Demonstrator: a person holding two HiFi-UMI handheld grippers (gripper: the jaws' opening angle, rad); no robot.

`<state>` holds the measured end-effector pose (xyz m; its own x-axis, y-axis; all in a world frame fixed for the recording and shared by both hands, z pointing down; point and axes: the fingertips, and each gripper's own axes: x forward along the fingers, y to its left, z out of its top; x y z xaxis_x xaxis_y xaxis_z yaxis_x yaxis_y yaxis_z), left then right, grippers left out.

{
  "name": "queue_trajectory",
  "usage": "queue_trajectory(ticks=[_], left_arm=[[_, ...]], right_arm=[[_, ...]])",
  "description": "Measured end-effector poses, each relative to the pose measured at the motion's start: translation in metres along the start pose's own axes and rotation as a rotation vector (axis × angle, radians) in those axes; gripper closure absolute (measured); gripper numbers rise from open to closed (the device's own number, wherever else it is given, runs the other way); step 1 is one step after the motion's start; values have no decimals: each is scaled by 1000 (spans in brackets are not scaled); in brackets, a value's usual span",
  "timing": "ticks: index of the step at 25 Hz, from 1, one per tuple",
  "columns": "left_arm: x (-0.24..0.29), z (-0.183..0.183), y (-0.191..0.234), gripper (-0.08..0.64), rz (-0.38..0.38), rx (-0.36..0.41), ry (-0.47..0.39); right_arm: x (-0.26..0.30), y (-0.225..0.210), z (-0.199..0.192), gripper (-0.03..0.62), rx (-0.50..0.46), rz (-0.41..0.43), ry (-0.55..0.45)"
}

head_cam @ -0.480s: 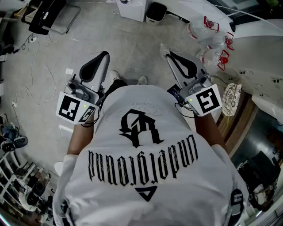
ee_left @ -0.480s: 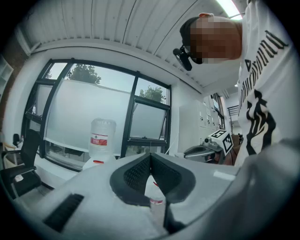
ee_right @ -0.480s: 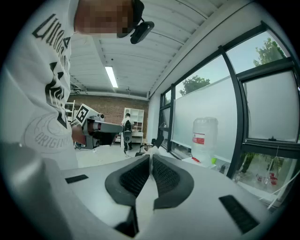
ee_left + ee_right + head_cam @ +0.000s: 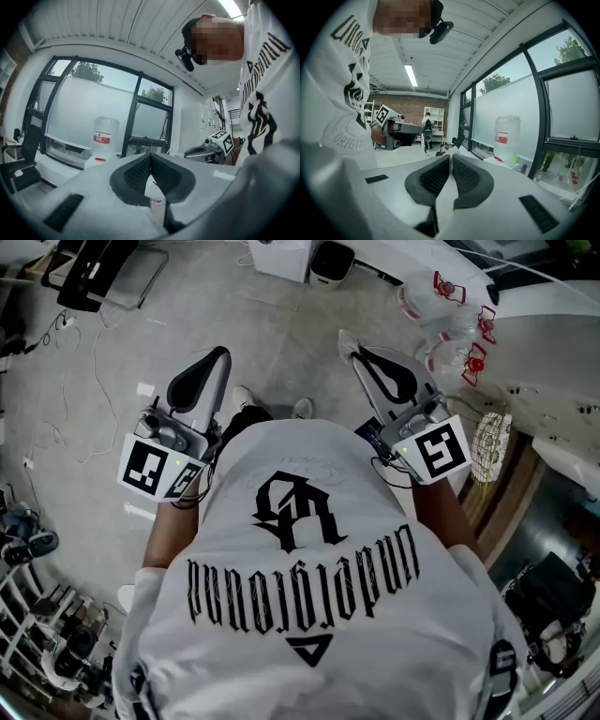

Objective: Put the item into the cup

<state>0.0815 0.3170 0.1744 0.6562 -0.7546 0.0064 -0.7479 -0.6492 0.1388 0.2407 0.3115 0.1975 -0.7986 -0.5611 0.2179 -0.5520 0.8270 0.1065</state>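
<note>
Head view: the person stands on a concrete floor (image 4: 272, 334), and a white printed T-shirt (image 4: 309, 652) fills the lower frame. The left gripper (image 4: 221, 356) and right gripper (image 4: 361, 354) are held either side of the torso, pointing forward.

Gripper views: both pairs of jaws meet tip to tip, with nothing between them.

Neither cup nor item shows in any view, so the task looks not yet under way.

Judgement: locate the item first, lower one gripper toward it, and spread the jaws before contact.

Hidden: whatever lies beneath the torso, and any work surface. The gripper views tilt up at windows, a water jug (image 4: 105, 136) and the ceiling.
</note>
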Motion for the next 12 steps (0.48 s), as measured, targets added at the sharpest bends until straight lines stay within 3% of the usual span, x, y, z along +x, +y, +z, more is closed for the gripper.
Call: queue_trajectory(ticks=[12], left_arm=[[-39, 9, 77, 545, -16, -21, -26]], right_arm=[[82, 29, 26, 561, 1, 5, -3]])
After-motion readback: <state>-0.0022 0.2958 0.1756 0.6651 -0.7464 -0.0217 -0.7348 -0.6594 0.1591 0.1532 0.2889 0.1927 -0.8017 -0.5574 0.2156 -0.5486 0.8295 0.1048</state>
